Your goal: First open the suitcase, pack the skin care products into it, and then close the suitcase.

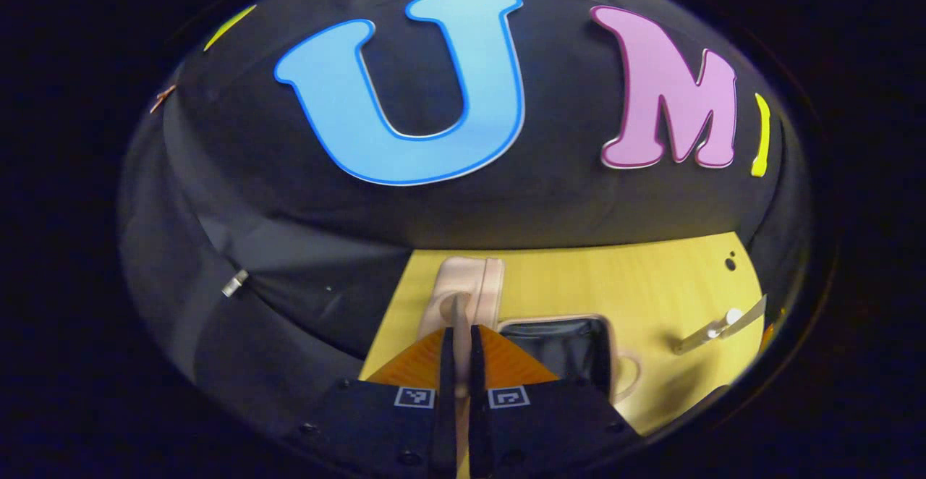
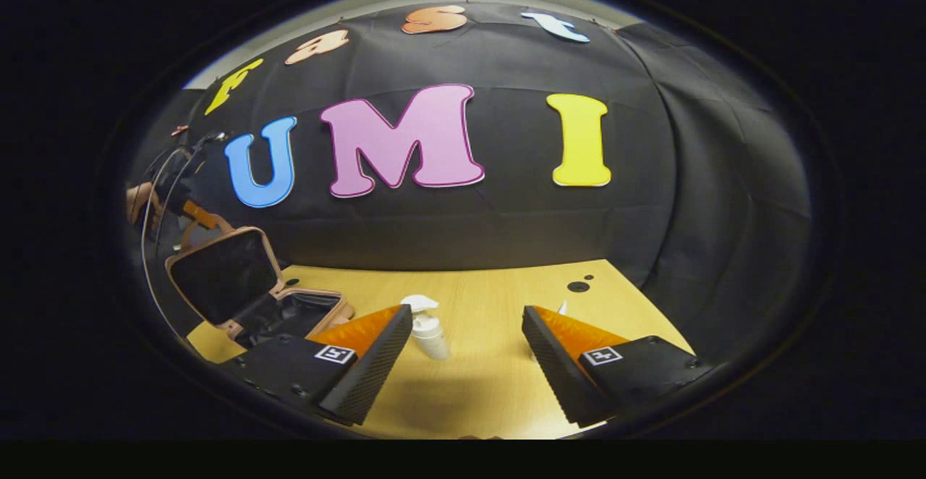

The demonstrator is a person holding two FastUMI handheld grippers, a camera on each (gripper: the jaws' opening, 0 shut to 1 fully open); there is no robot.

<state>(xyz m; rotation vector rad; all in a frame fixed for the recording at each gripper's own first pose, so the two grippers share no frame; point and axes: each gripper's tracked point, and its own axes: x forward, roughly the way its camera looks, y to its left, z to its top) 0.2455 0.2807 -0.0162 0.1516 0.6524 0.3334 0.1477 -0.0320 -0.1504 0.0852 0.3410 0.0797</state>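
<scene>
My left gripper (image 1: 458, 363) pinches the suitcase (image 2: 239, 287) lid handle (lid up); my right gripper (image 2: 463, 349) is wide apart near the spray bottle (image 2: 428, 331)

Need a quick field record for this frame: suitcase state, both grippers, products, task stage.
suitcase: open, lid raised, dark lining showing in base
left gripper: shut on lid's edge, holding it up
right gripper: open, holding nothing, above the table
spray bottle: white, upright on the table, between the right gripper's fingers in view, not gripped
stage: suitcase opened, packing not yet begun
</scene>
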